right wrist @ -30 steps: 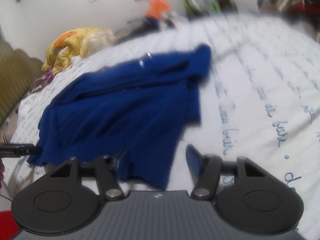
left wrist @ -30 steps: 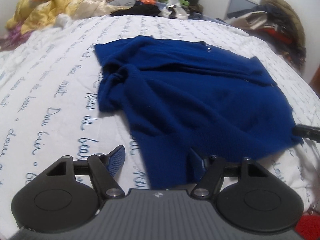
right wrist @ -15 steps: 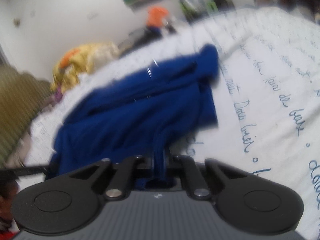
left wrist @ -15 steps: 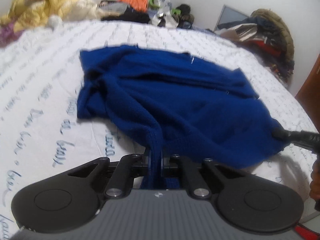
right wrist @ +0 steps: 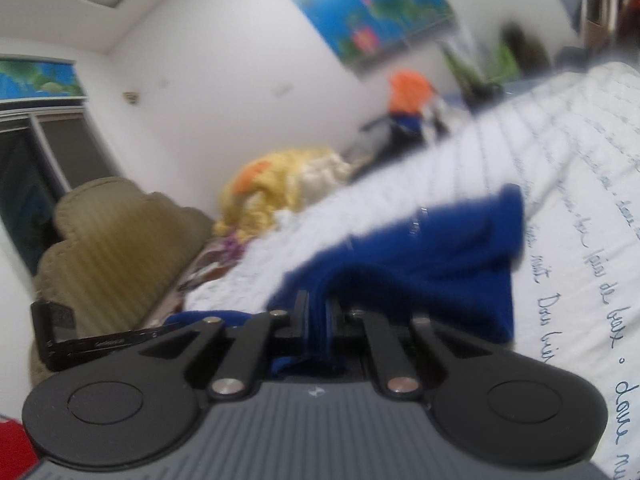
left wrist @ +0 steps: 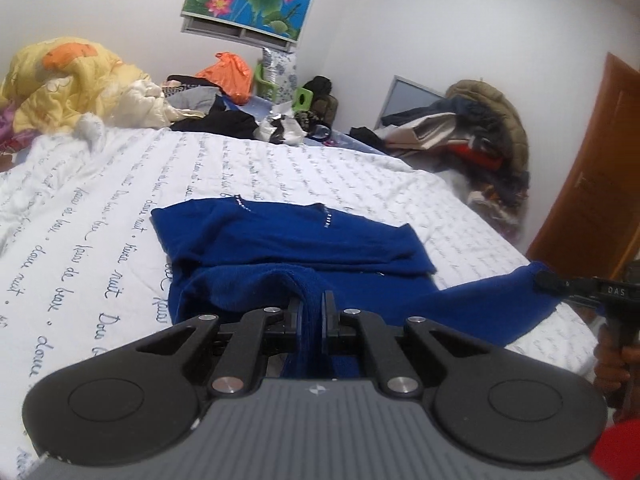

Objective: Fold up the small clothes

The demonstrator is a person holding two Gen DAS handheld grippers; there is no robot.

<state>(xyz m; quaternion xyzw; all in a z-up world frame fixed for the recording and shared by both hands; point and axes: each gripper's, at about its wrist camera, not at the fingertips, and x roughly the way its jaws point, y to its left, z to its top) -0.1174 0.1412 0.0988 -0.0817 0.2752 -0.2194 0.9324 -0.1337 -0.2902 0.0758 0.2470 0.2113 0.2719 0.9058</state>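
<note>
1. The bed sheet (left wrist: pixel 100 216) with blue writing is showing lots of bare room to the left of and beyond the blue sweater (left wrist: pixel 288 236). A clothes pile (left wrist: pixel 472 136) is sitting past the far right edge, and a yellow blanket (left wrist: pixel 68 80) is lying at the far left.
2. The left gripper (left wrist: pixel 311 314) is pinching the sweater's near edge tight. The right gripper (right wrist: pixel 316 314) is pinching another part of it.
3. The sweater is lying partly on the bed, with its near edge lifting up and bunching.
</note>
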